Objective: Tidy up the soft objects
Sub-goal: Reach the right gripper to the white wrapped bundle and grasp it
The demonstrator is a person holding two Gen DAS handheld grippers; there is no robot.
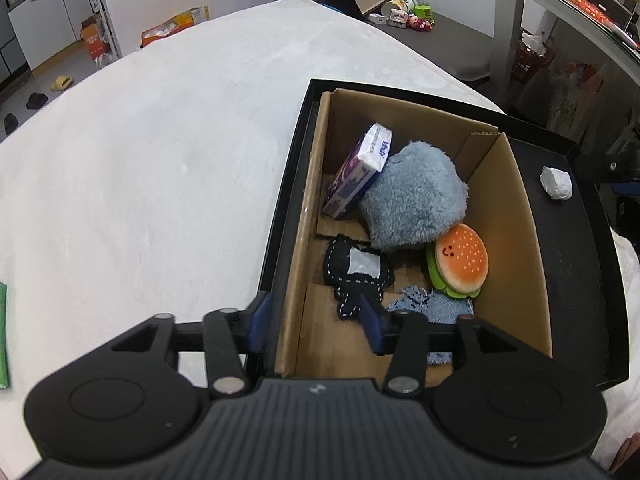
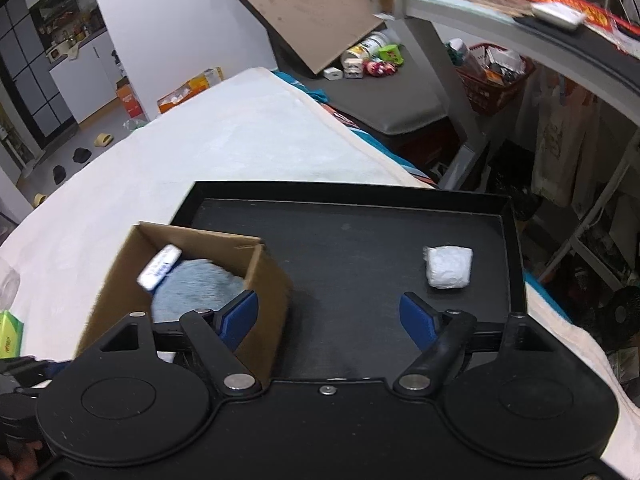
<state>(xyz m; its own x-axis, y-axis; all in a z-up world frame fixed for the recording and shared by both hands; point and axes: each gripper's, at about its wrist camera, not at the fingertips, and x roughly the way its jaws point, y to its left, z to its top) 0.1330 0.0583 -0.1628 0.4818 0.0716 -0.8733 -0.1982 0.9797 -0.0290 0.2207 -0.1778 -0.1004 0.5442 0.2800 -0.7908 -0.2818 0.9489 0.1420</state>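
A cardboard box (image 1: 516,216) stands in a black tray (image 1: 568,280) on a white-covered surface. In it lie a tissue pack (image 1: 356,172), a blue-grey plush (image 1: 416,196), a burger plush (image 1: 460,260), a black felt piece (image 1: 356,272) and a denim scrap (image 1: 440,304). My left gripper (image 1: 316,322) is open and empty, its fingers straddling the box's near left wall. My right gripper (image 2: 328,316) is open and empty above the tray floor (image 2: 360,256), beside the box (image 2: 264,280). A white wrapped wad (image 2: 448,267) lies on the tray ahead right; it also shows in the left view (image 1: 556,184).
A green pack (image 2: 10,332) lies at the left on the white cover (image 1: 160,160). Beyond the surface stand a tilted cardboard lid (image 2: 304,4), small toys and cans (image 2: 372,56), a red basket (image 2: 496,80) and a desk (image 2: 520,28).
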